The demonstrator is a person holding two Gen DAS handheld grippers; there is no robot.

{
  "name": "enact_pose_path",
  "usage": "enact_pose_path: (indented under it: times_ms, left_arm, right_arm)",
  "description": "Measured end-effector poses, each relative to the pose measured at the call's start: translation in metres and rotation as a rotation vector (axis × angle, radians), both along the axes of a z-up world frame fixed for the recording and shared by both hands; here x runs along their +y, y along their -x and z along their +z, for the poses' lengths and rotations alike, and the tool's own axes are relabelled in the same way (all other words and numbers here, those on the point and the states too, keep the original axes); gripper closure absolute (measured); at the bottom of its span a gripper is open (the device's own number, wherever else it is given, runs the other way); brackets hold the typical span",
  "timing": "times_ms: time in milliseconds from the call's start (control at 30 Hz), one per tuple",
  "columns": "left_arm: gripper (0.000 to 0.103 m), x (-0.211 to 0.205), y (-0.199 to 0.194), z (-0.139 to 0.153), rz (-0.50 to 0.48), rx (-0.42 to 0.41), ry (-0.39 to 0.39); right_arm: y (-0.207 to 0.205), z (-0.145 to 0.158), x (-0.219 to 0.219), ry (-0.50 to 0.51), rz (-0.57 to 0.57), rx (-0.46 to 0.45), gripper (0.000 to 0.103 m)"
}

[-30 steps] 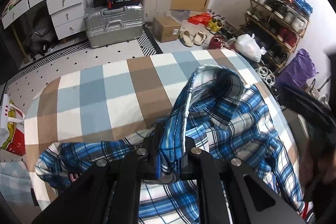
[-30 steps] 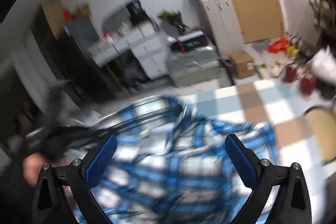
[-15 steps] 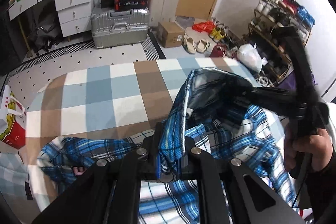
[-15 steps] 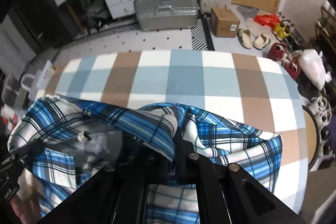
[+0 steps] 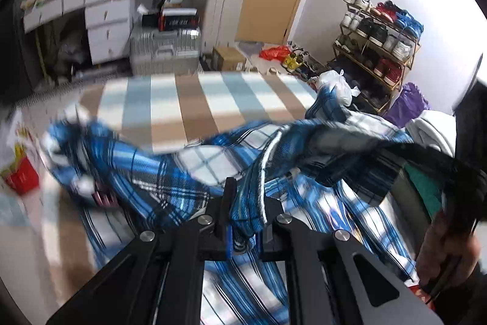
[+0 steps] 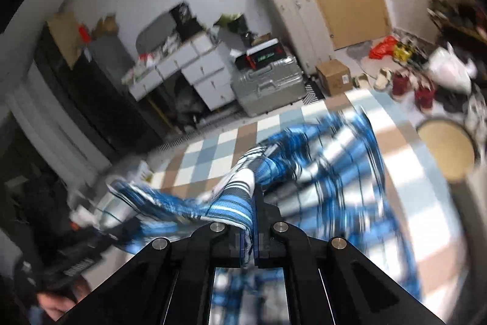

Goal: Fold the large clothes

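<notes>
Your left gripper [image 5: 243,221] was clamped on a fold of the blue plaid shirt [image 5: 170,172], and your right gripper [image 6: 251,221] was also pinching its cloth. The shirt hung stretched between them, its long axis from gripper to gripper, the rest trailing ahead and below onto the checked bed [image 5: 188,102].

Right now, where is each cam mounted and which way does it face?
Left wrist: on the left hand-held gripper, looking down over the plaid shirt on the checked bed; the other hand shows.
Right wrist: on the right hand-held gripper, facing the same shirt; a hand shows.
Shared: shirt, bed, silver suitcase.
</notes>
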State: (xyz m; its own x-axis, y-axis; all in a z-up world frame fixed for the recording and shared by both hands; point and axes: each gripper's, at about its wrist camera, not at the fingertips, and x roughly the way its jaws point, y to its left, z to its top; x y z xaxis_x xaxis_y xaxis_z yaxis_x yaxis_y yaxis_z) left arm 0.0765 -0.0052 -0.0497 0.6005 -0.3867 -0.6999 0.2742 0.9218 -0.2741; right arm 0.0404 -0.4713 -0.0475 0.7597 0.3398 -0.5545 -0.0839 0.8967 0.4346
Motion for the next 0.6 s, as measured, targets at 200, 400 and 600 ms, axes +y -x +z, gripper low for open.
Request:
enact_pose_path:
  times_ms: [200, 400, 600]
  left_arm:
    - [0.097, 0.002, 0.025, -0.034, 0.041, 0.068, 0.050]
    - [0.096, -0.002, 0.027, -0.066, 0.046, 0.133, 0.036]
    - [0.094, 0.002, 0.020, -0.068, 0.018, 0.194, 0.066]
  right_arm:
    - [0.051, -0.047, 0.002, -0.018, -0.085, 0.092, 0.100]
    - [0.051, -0.101, 0.007, 0.073, -0.080, 0.287, 0.097]
    - [0.057, -0.085, -0.002, -0.033, 0.045, 0.257, 0.029]
